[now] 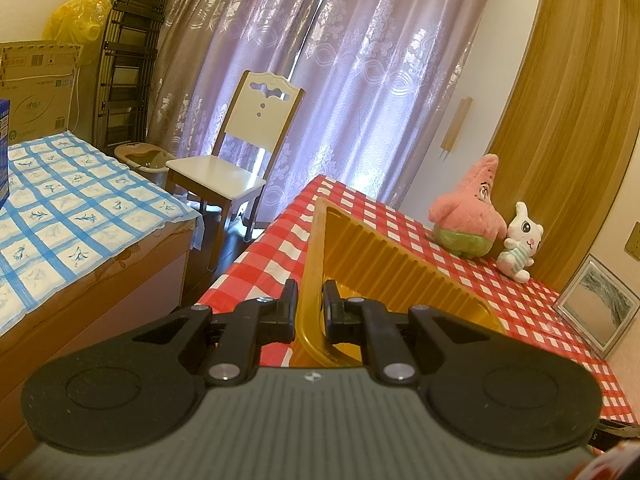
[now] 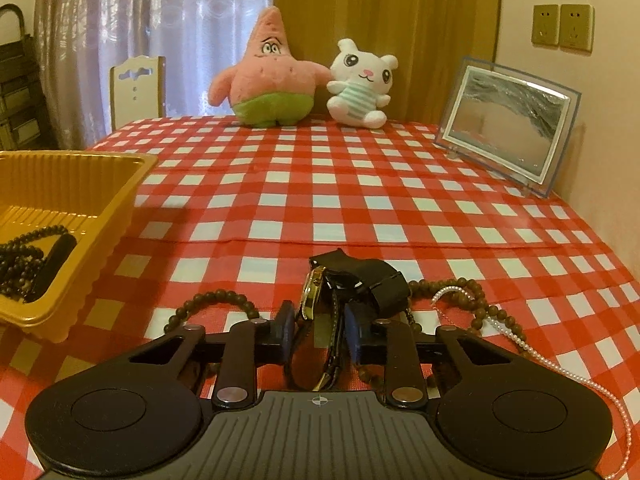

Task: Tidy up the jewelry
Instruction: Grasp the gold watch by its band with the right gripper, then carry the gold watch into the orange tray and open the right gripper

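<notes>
My left gripper [image 1: 310, 304] is shut on the near rim of a gold plastic tray [image 1: 384, 256] on the red checked table. In the right wrist view the tray [image 2: 116, 216] sits at the left and holds dark bead strings [image 2: 24, 252]. My right gripper [image 2: 318, 320] is shut on a black-strapped watch with a gold case [image 2: 314, 292], just above the cloth. A brown bead necklace [image 2: 224, 300] and a pearl strand [image 2: 520, 340] lie on the cloth around the gripper.
A pink starfish plush [image 2: 268, 76] and a white rabbit plush [image 2: 362, 84] stand at the table's far edge. A framed picture [image 2: 508, 124] leans at the right by the wall. A white chair [image 1: 240, 148] and a bed [image 1: 60, 216] are left of the table.
</notes>
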`<action>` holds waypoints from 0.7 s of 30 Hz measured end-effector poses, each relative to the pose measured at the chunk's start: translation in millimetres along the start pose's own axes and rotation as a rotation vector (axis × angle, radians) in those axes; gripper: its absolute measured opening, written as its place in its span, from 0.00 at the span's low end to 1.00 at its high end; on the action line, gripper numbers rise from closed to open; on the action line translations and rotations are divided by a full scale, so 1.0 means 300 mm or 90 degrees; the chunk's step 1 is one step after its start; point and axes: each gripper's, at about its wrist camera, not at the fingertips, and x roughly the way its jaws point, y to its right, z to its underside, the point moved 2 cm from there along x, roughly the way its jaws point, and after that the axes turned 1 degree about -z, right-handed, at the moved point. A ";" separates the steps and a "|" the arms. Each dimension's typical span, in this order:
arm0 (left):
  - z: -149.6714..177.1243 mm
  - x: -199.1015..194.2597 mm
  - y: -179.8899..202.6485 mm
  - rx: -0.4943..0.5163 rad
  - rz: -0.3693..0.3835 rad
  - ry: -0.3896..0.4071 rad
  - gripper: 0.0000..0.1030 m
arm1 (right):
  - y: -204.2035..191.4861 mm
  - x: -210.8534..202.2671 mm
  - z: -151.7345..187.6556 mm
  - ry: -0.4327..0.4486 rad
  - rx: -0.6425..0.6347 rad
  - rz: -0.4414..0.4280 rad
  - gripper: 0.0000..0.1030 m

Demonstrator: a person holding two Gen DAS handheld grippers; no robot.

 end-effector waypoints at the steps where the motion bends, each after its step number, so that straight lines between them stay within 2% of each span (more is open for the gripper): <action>1: 0.000 0.000 0.000 0.000 0.000 0.000 0.11 | 0.001 -0.007 0.004 -0.001 0.003 -0.005 0.25; 12: 0.003 0.001 -0.002 -0.001 -0.001 -0.001 0.11 | 0.008 -0.134 0.029 0.006 0.072 -0.069 0.24; 21: 0.011 0.002 -0.009 0.000 0.003 0.001 0.11 | -0.089 -0.211 -0.044 0.038 0.080 -0.163 0.24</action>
